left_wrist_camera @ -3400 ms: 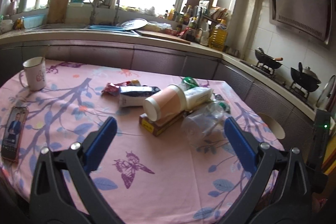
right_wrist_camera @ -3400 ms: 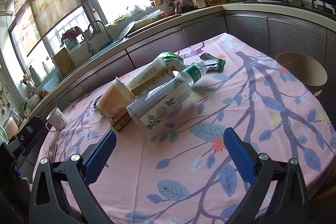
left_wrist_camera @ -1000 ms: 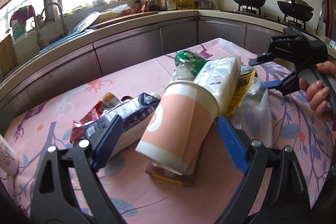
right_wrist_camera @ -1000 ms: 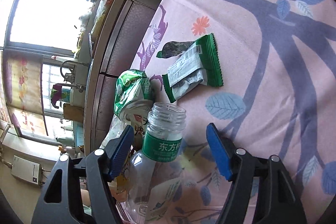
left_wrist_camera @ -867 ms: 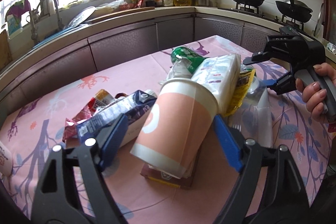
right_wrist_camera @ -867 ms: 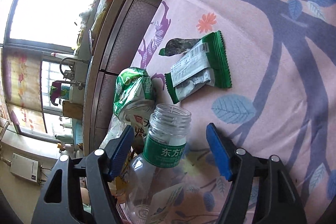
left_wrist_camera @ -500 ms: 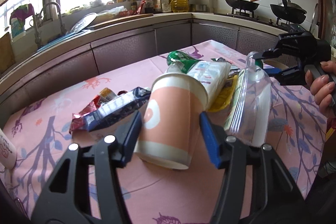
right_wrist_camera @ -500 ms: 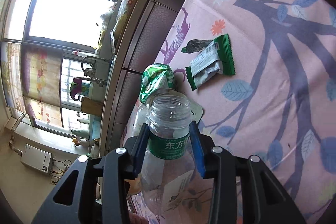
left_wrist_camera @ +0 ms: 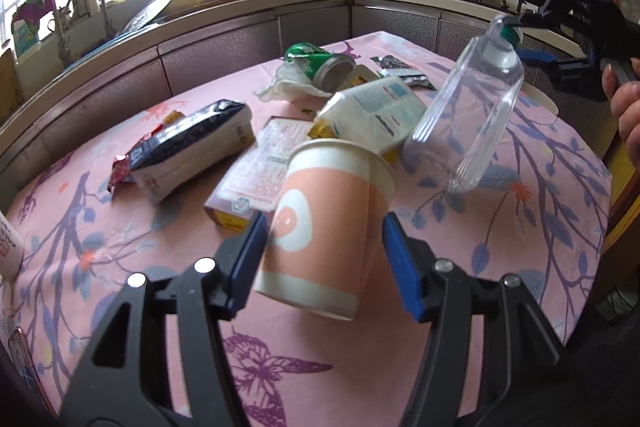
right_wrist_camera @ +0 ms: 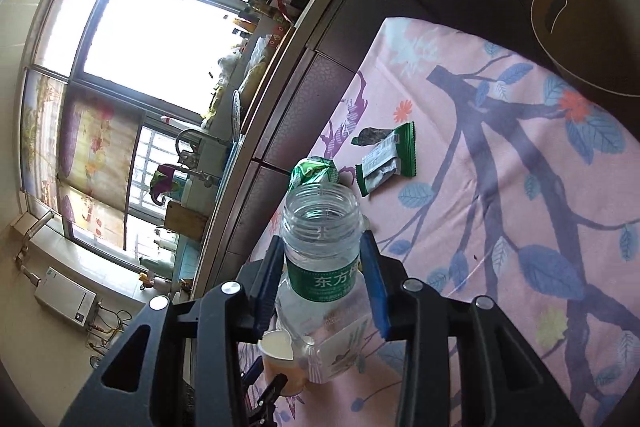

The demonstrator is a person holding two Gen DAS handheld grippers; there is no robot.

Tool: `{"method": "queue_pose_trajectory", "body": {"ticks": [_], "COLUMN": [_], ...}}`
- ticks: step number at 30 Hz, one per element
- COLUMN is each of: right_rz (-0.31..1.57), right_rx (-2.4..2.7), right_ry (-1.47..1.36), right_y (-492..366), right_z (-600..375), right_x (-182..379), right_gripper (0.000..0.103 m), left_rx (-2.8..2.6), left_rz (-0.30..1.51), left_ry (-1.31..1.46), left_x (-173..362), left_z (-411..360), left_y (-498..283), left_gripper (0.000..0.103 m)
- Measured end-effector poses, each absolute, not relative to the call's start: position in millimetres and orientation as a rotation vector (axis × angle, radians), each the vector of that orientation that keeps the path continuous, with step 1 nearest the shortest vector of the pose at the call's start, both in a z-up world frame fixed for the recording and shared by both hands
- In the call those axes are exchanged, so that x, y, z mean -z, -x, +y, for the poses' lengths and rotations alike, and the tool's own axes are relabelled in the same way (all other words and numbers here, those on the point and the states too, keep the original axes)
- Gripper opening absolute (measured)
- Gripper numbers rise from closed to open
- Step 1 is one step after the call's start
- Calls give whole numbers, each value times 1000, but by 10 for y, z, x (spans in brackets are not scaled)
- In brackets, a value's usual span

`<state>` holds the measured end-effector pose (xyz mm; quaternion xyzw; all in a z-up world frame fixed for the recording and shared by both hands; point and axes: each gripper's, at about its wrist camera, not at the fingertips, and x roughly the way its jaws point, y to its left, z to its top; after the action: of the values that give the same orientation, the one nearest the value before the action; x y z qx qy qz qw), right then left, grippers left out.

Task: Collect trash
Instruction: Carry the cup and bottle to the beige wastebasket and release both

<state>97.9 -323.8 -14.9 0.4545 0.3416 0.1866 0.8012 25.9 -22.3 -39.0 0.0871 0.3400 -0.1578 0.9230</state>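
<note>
Above the desk's [left_wrist_camera: 560, 227] right edge, my right gripper [right_wrist_camera: 324, 277] pinches the bottle [right_wrist_camera: 320, 247] neck, body hanging; my left gripper [left_wrist_camera: 322, 247] seemingly clamps the cup [left_wrist_camera: 324, 231].

From my right wrist view, I'm reading white characters "东方" on the green neck label [right_wrist_camera: 325, 281] of the clear plastic bottle [right_wrist_camera: 320, 227]; a third character is cut off by the label's curve. Over on the left wrist view, the white carton [left_wrist_camera: 374, 111] and the flat box [left_wrist_camera: 260, 167] carry print, but it's too small for me to read.
</note>
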Motion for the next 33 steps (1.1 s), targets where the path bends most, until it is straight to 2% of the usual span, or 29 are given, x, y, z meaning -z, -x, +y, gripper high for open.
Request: {"method": "queue_pose_trajectory", "body": {"ticks": [4, 6, 7, 9, 10, 11, 16, 22, 24, 25, 26, 28, 33], "right_rz": [688, 675, 672, 669, 667, 663, 663, 798, 856, 883, 910, 928, 1024], "right_rx": [-382, -372, -373, -382, -389, -412, -365, -320, -294, -308, -313, -271, -247], "right_ry": [-926, -896, -889, -890, -893, -905, -814, -948, -1019, -1051, -1073, -1097, -841], "right_y": [-910, -861, -842, -820, -814, -810, -819, -994, -1088, -1153, -1212, -1272, -1520], "right_z": [-3323, -3345, -3353, -3367, -3372, -3384, -3381, -3398, -3460, -3490, -3516, -3574, -3381], "right_x": [-31, -93, -111, -137, -154, -164, -252, 228, 421, 509, 578, 638, 501], "right_gripper": [35, 34, 34, 32, 26, 0, 0, 0, 5, 16, 44, 80, 81], "left_rx": [326, 321, 320, 317, 314, 313, 357, 391, 405, 413, 420, 429, 446], "left_rz": [708, 722, 736, 730, 730, 730, 716, 732, 730, 730, 730, 728, 727], "left_ry": [-180, -174, -163, -135, -126, -119, -89, -72, -73, -73, -72, -71, -41], "left_x": [452, 493, 516, 505, 491, 471, 327, 293, 274, 271, 264, 257, 235], "left_z": [-312, -320, -314, -285, -267, -248, -216, -357, -406, -424, -439, -456, -428], "left_y": [-293, -326, -349, -350, -345, -335, -218, -208, -207, -207, -204, -191, -179], "left_gripper": [72, 72, 62, 60, 60, 60, 60, 61, 61, 61, 61, 61, 61]}}
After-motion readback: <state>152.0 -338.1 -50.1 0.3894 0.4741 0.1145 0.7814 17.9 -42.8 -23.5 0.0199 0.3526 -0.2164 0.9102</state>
